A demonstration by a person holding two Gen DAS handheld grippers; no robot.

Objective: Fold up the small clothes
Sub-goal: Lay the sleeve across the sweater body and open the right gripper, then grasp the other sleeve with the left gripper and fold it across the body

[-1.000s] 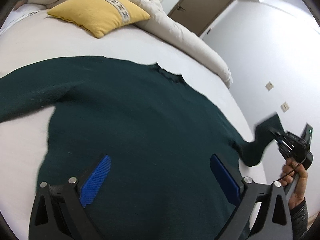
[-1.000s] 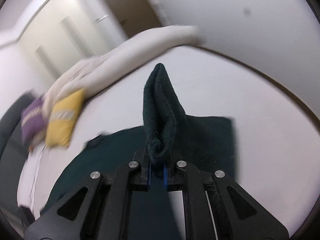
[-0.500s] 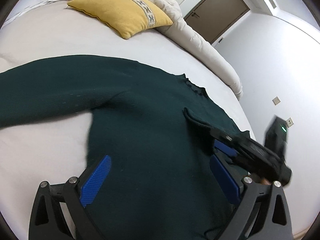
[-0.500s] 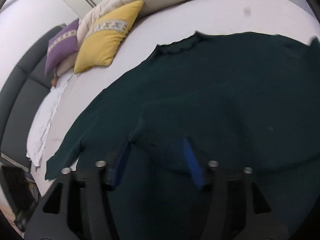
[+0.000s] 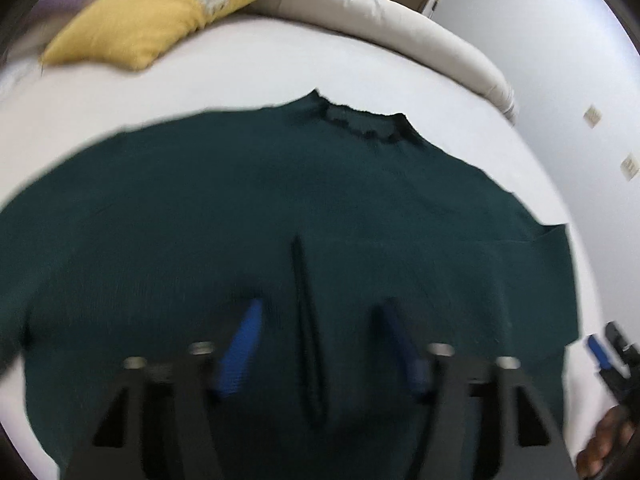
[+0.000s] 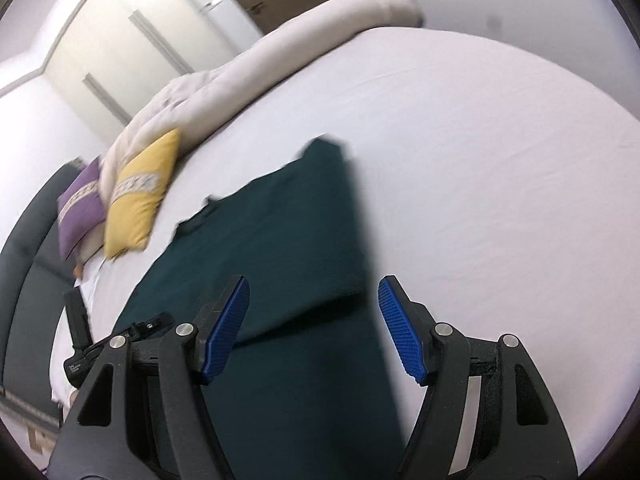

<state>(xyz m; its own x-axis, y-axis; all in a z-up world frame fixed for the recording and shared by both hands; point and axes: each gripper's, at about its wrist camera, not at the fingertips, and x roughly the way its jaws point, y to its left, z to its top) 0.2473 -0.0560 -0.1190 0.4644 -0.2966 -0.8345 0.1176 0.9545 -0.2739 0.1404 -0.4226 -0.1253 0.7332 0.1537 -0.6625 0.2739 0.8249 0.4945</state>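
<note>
No legible writing — plain green sweater [image 5: 224, 220] on bed [image 6: 500, 160].

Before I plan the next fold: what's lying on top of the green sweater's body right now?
One sleeve is folded across the sweater, its cuff edge near the middle; it hides the front beneath. The left gripper and right gripper hover above, holding nothing.

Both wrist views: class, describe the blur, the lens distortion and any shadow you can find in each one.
Left wrist view: motion blur smears the yellow cushion and the left gripper; fisheye bulges the green sweater. Right wrist view: right gripper is sharp, the sweater's edge blurred, a dark shadow lies under its folded sleeve, and the white bed bows.
</note>
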